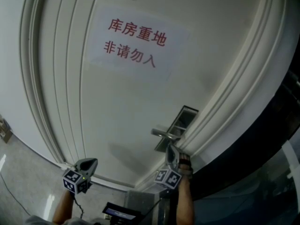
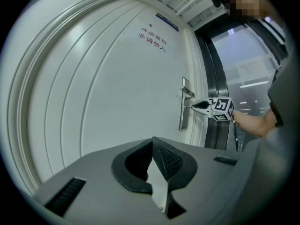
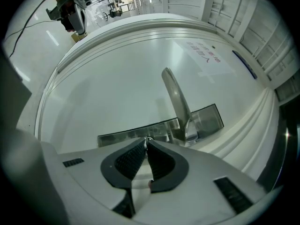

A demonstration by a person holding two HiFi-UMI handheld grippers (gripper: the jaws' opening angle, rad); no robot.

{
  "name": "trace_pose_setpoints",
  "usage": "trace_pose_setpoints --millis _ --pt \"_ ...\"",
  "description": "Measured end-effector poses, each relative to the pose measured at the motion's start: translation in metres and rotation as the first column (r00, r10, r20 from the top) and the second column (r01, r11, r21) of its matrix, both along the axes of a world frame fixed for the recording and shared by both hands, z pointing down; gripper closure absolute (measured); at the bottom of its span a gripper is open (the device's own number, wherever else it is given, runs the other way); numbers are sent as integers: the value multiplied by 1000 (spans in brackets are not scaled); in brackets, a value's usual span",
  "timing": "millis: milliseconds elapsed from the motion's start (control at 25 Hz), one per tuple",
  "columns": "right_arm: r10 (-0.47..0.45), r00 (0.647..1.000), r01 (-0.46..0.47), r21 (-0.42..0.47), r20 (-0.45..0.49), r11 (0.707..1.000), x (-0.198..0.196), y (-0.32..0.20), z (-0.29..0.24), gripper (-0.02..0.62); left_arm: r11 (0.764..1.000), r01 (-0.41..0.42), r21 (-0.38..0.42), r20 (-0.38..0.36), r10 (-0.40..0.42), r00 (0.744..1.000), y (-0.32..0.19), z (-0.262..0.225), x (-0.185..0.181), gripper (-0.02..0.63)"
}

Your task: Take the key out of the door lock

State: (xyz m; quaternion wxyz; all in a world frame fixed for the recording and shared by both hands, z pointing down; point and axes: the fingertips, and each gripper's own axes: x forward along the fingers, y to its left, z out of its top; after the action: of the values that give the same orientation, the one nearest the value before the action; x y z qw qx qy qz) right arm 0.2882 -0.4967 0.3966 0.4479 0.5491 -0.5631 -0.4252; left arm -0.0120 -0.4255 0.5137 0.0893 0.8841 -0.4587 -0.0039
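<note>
Metal key (image 3: 147,138) sat in the lock plate (image 3: 124,136), pinched at the tips of my right gripper (image 3: 146,144) so I could draw it straight out. My left gripper (image 2: 152,146), pressed together on nothing, hung well off to its left, probably unneeded.

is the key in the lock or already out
In the lock. The right hand-held gripper is closed on the key, which runs straight into the lock plate under the handle.
</note>
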Motion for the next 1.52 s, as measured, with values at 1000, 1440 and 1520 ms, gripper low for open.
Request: trace_pose_setpoints --millis 1000,1440,1520 --pt "-1 1000 1 19 -20 1000 -2 16 -2 574 1000 15 10 -1 -15 1000 22 -1 -5 599" --pt "-2 1000 2 16 18 1000 -8 37 3 572 1000 -1 12 -1 1 1000 36 0 -7 599" --pt "0 999 -1 16 46 1000 -9 42 2 572 1000 -3 10 -3 3 1000 39 1 -9 599"
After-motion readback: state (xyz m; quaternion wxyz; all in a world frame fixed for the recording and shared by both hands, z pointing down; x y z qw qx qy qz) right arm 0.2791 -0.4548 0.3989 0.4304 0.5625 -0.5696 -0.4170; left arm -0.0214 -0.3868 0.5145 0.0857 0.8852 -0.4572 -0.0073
